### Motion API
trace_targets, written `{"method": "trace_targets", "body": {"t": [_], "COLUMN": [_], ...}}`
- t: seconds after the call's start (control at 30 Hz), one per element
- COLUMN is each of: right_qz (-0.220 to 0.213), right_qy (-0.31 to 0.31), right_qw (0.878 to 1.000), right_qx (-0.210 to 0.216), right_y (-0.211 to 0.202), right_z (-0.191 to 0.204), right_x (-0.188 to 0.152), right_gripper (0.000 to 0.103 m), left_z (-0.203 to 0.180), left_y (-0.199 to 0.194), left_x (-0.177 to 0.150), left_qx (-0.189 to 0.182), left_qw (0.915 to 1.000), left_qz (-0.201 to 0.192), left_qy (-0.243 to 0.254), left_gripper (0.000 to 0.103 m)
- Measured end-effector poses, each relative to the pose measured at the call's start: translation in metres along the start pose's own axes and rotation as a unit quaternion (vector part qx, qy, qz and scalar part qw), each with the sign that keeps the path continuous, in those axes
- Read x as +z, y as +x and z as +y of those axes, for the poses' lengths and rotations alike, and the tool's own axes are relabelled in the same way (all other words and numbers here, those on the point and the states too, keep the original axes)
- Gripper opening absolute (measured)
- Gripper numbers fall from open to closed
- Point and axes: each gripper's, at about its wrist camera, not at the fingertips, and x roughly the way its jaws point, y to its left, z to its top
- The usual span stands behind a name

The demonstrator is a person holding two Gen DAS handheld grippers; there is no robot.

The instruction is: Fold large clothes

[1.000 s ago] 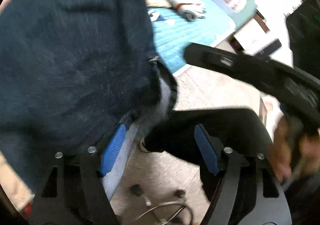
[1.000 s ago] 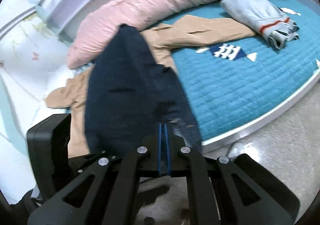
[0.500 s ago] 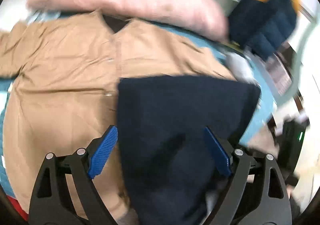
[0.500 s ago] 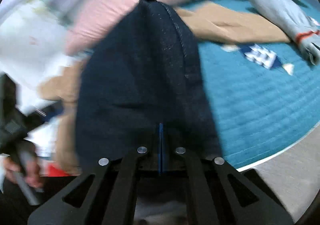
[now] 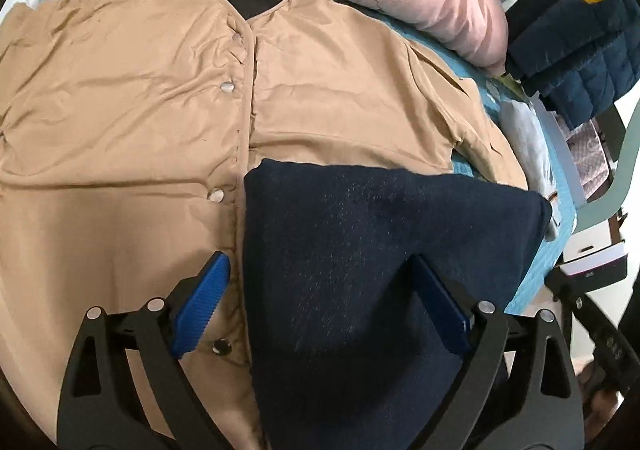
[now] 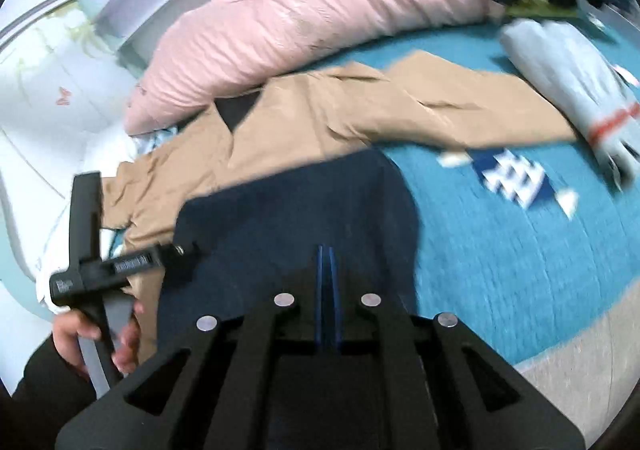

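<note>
Left gripper (image 5: 320, 314) jaws just spread wide, letting go of the navy garment (image 5: 380, 250). Right gripper (image 6: 327, 290) clamped on its edge, low centre of frame. Draped now over the tan jacket (image 5: 120, 109) on the teal bedspread (image 6: 500, 250): set-down likely nearly done.

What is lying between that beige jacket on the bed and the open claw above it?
A dark navy garment does. It lies over the beige jacket at its right side, under the left gripper, whose jaws have just been opening. The right gripper is shut on the navy cloth.
</note>
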Motion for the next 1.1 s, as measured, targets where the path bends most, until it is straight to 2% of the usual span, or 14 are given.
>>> {"method": "trace_targets", "body": {"t": [0.07,0.1,0.2,0.3,0.37,0.43,0.5,0.63,0.8,0.87,0.93,1.0,1.1], "right_qz": [0.004,0.013,0.068,0.076,0.07,0.051,0.027,0.02,0.039,0.042,0.05,0.054,0.04], "right_qy": [0.002,0.001,0.014,0.023,0.03,0.031,0.027,0.019,0.083,0.108,0.126,0.158,0.212], "right_qw": [1.0,1.0,0.997,0.996,0.997,0.998,0.999,1.0,0.996,0.993,0.991,0.986,0.976], "right_qx": [0.004,-0.006,-0.03,-0.033,-0.024,-0.01,0.004,0.007,0.02,0.016,0.013,0.022,0.025], "right_y": [0.018,0.034,0.078,0.087,0.075,0.054,0.021,-0.023,-0.041,-0.042,-0.038,-0.031,-0.032], "right_z": [-0.01,-0.014,-0.035,-0.04,-0.04,-0.038,-0.034,-0.024,-0.019,-0.016,-0.017,-0.023,-0.038], "right_x": [0.008,0.01,0.002,-0.001,0.002,0.0,-0.009,-0.048,-0.111,-0.127,-0.143,-0.148,-0.157], "right_gripper": [0.006,0.0,0.0,0.0,0.0,0.001,0.006,0.006,0.006,0.006,0.006,0.007,0.017], "left_z": [-0.006,-0.007,-0.013,-0.016,-0.016,-0.013,-0.009,-0.001,-0.001,-0.005,-0.01,-0.006,-0.003], "left_y": [0.002,0.004,0.019,0.017,0.005,-0.018,-0.036,-0.063,-0.051,-0.043,-0.028,-0.015,-0.003], "left_x": [0.001,0.002,0.009,0.009,0.002,-0.014,-0.031,-0.082,-0.143,-0.156,-0.166,-0.172,-0.176], "left_qx": [0.004,0.007,0.002,-0.013,-0.045,-0.054,-0.066,-0.062,-0.067,-0.065,-0.082,-0.094,-0.099], "left_qw": [1.0,1.0,0.9999,0.9996,0.9985,0.9984,0.9977,0.9979,0.996,0.9953,0.9918,0.9874,0.9828], "left_qz": [0.0,0.002,0.016,0.023,0.023,0.004,-0.006,-0.009,0.035,0.049,0.077,0.088,0.1], "left_qy": [0.001,0.002,0.002,-0.013,-0.02,-0.015,-0.015,-0.017,-0.047,-0.052,-0.06,-0.091,-0.119], "left_gripper": [0.096,0.096,0.096,0.096,0.096,0.096,0.096,0.096,0.096,0.096,0.096,0.096,0.093]}}
